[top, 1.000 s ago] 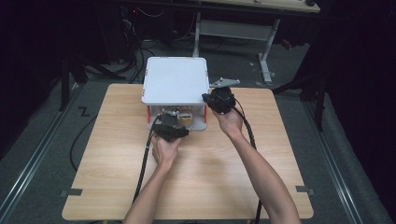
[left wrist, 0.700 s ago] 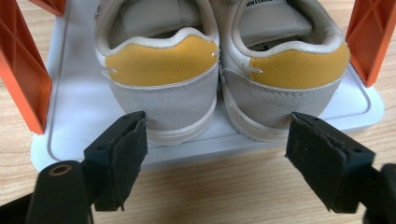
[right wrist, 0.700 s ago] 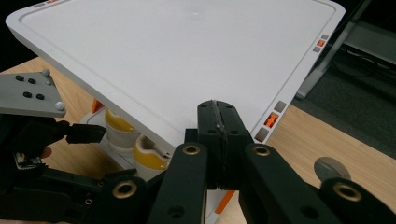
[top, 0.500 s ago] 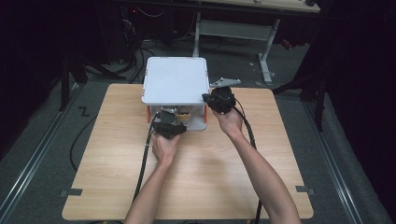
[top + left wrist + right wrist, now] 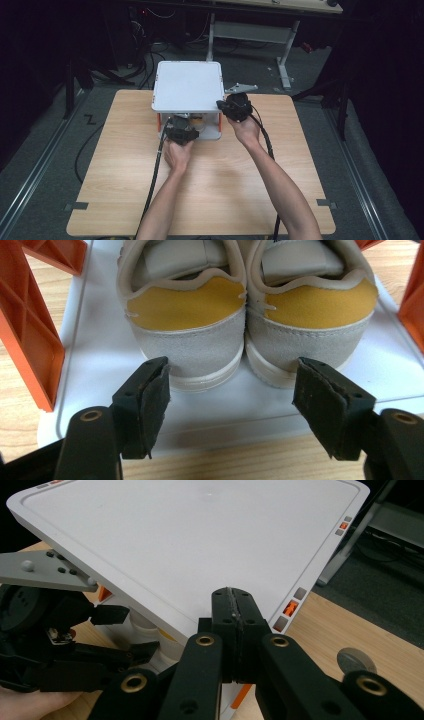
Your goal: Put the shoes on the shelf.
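Left gripper: your left gripper (image 5: pixel 230 400) sits low at the front opening of the rack, jaws spread and just now narrowing, with the heels of the two shoes ahead of them. Neither pad (image 5: pixel 154 405) touches a shoe yet. In the high view it (image 5: pixel 181 134) lies at the rack's near edge, your left hand (image 5: pixel 176 156) behind it.

Right gripper: your right gripper (image 5: pixel 234 630) has its jaws pressed flat together with nothing between them. It hovers by the near right corner of the white top shelf. In the high view it (image 5: pixel 235 106) sits at that corner, carried by your right hand (image 5: pixel 246 131).

Shoes: a pair of grey sneakers with yellow heel patches, the left shoe (image 5: pixel 187 315) and the right shoe (image 5: pixel 312 310), stand side by side, just touching, heels toward you. They rest on the white bottom tray (image 5: pixel 100 355) under the top shelf.

Rack: the white top shelf (image 5: pixel 189 86) is carried on orange supports (image 5: pixel 27 335) at either side of the shoes. Small orange and grey marks (image 5: pixel 290 608) run along its edge.

Table: the rack stands at the far middle of the wooden table (image 5: pixel 115 170). A round silvery disc (image 5: pixel 356 661) lies on the wood just beside your right gripper.

Surroundings: black cables (image 5: pixel 156 180) trail from both grippers back along your forearms.
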`<action>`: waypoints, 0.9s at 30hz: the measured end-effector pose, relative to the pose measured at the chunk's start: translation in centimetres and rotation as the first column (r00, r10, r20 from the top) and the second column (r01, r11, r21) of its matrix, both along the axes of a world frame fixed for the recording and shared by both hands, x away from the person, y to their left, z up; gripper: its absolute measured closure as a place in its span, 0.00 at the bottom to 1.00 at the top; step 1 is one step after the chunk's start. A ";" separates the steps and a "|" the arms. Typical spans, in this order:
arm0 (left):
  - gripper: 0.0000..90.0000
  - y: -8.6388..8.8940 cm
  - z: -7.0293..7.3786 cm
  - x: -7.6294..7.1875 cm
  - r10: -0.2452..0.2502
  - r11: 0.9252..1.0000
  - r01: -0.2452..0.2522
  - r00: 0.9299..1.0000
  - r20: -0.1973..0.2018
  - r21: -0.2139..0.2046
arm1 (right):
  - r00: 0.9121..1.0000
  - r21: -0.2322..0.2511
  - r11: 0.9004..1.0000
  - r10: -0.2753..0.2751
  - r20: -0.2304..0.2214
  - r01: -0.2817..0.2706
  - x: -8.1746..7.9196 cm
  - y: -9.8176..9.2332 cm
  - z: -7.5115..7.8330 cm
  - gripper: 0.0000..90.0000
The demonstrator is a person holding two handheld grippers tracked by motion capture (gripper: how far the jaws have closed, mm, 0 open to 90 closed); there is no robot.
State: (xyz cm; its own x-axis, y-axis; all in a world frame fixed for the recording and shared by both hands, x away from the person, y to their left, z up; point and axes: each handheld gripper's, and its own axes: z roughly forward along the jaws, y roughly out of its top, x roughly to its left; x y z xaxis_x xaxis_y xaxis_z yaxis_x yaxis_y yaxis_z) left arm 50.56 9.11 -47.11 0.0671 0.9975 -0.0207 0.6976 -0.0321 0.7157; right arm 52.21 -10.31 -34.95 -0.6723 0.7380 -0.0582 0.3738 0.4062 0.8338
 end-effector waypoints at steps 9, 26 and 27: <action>0.32 0.0 -0.2 -0.5 -0.008 1.000 0.008 1.000 -0.007 0.002 | 1.000 0.003 1.000 -0.001 0.004 0.001 0.0 0.0 0.0 1.00; 0.34 2.9 1.4 -3.5 -0.116 0.991 0.121 0.991 0.067 -0.064 | 1.000 0.067 0.997 -0.029 0.012 0.028 -0.3 -0.9 0.0 0.60; 0.35 3.1 1.6 -3.7 -0.127 0.989 0.131 0.990 0.069 -0.064 | 1.000 0.066 0.997 -0.028 0.011 0.027 -0.4 -1.0 0.0 0.59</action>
